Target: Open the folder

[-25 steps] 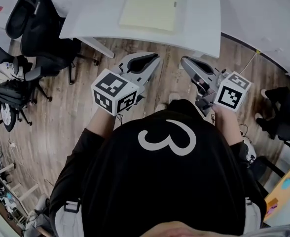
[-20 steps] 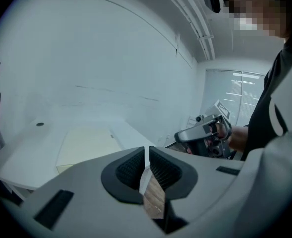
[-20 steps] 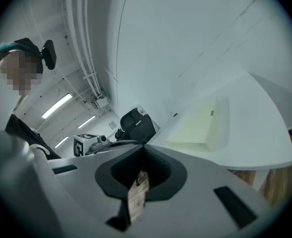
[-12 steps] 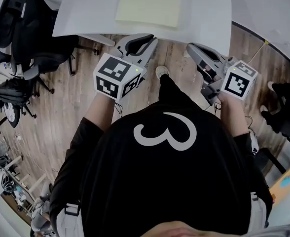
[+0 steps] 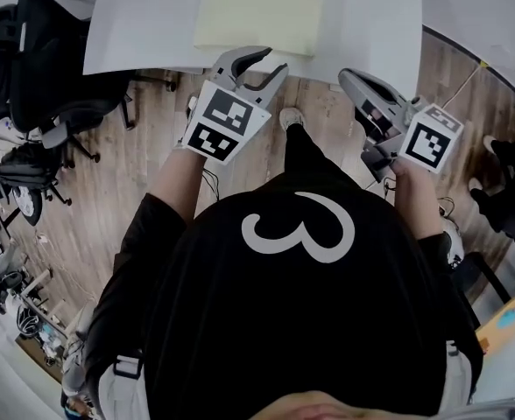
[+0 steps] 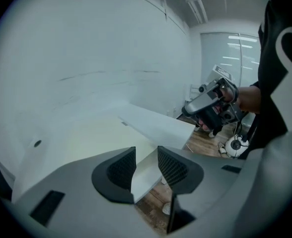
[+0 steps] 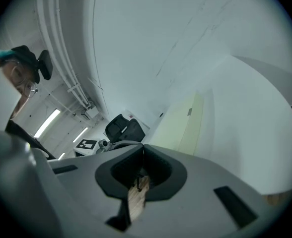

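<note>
Starting with the left gripper, upper centre of the head view: jaws just been opening, now standing apart and clamping nothing, with only the near corner of the white table showing through the gap in the left gripper view. Probably spread ahead of time so as to slip over an edge of the cover. Pitched downward toward the table's near edge, close to it, contact not evident. Next, the right gripper, right of centre in the head view: jaws pressed together and empty, with only a sliver of wooden floor visible beneath them in the right gripper view. Closed, likely, to press down or steady rather than to pinch. Beyond both, the pale yellow folder: lying flat and closed at top centre of the head view, on the table near its front edge, with a small grey mark by its right side. Set squarely ahead of the 2 grippers, seemingly reachable by either, untouched. Task judged barely begun: approach only, cover not yet lifted. Farther out, black office chairs at upper left, beside the table's left end.
</note>
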`<act>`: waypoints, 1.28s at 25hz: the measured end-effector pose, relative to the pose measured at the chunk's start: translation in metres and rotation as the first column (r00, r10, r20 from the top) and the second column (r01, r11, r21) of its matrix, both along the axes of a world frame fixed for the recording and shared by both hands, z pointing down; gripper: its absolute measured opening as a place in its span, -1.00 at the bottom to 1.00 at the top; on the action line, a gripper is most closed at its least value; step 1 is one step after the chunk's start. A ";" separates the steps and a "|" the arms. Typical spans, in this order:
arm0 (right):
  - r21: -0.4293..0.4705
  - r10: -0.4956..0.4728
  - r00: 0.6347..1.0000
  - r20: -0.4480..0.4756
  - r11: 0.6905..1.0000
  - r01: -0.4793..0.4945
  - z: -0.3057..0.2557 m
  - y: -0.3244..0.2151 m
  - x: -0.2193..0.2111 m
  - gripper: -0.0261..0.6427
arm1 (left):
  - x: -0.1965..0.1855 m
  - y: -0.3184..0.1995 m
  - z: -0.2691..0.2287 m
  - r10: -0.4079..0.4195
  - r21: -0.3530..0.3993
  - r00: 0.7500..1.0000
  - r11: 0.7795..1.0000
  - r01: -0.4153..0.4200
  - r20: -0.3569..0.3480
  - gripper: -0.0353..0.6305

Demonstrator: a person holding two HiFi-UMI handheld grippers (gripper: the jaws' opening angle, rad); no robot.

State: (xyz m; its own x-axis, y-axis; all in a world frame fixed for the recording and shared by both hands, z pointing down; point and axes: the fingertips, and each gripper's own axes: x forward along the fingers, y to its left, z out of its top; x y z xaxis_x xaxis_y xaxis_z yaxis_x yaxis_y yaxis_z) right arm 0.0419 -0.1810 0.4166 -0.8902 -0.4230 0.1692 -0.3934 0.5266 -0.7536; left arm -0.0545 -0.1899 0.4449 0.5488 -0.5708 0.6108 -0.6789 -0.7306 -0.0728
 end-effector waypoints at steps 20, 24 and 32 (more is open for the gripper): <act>-0.099 0.103 0.993 0.050 0.990 -0.097 0.043 -0.006 0.028 -0.85 | 0.013 -0.031 0.060 0.231 0.043 0.844 0.957 -0.287 0.483 -0.35; -0.110 0.097 0.993 0.069 0.990 -0.089 0.047 -0.004 0.027 -0.85 | 0.011 -0.034 0.065 0.244 0.041 0.816 0.950 -0.310 0.524 -0.35; -0.120 0.108 0.991 0.080 0.988 -0.098 0.053 -0.005 0.030 -0.85 | 0.011 -0.035 0.069 0.249 0.028 0.811 0.950 -0.310 0.529 -0.35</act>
